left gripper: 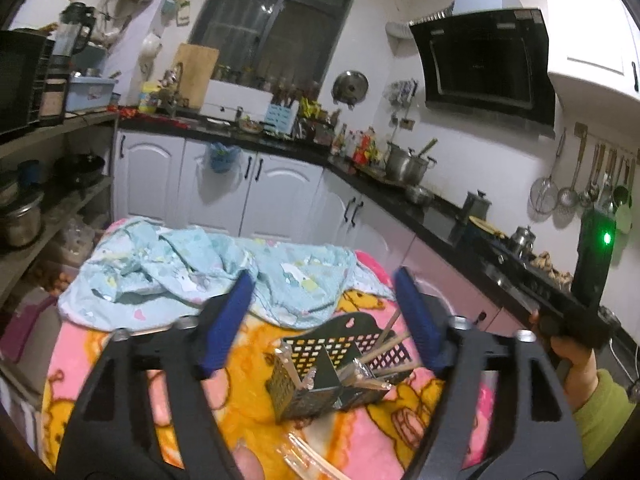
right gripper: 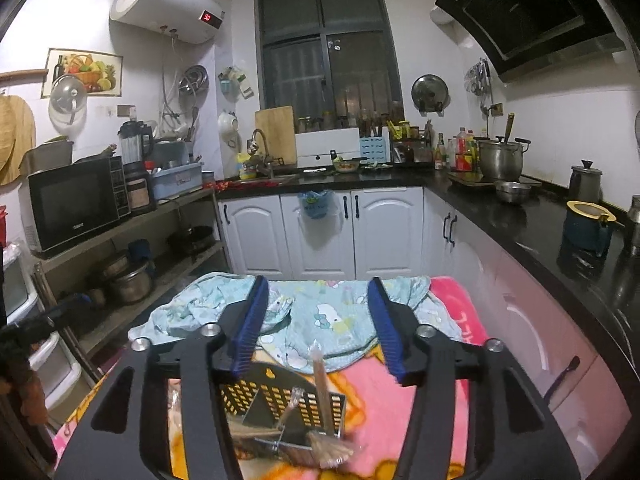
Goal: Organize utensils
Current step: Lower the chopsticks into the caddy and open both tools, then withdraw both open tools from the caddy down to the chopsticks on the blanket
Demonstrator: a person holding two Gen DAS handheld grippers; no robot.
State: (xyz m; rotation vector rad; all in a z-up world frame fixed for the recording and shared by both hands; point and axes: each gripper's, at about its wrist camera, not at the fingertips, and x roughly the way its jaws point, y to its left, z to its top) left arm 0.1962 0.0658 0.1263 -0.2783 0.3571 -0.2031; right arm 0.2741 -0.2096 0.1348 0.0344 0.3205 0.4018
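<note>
A perforated metal utensil holder (left gripper: pixel 298 390) with a black slotted back stands on the pink and yellow cartoon blanket (left gripper: pixel 248 408). Several wooden chopsticks (left gripper: pixel 386 346) lean out of its right compartment. My left gripper (left gripper: pixel 323 280) hovers over it, its blue pads wide apart with nothing between them. In the right wrist view the same holder (right gripper: pixel 272 400) sits low between the fingers, with a blurred bundle of chopsticks (right gripper: pixel 322 384) standing in it. My right gripper (right gripper: pixel 318 282) is open too, its pads clear of the bundle.
A crumpled light blue cloth (left gripper: pixel 192 268) covers the blanket's far end. More wrapped chopsticks (left gripper: pixel 308 458) lie at the near edge. A hand in a green sleeve (left gripper: pixel 600 404) holds the other gripper at the right. White cabinets and a black counter (right gripper: pixel 520 216) surround the table.
</note>
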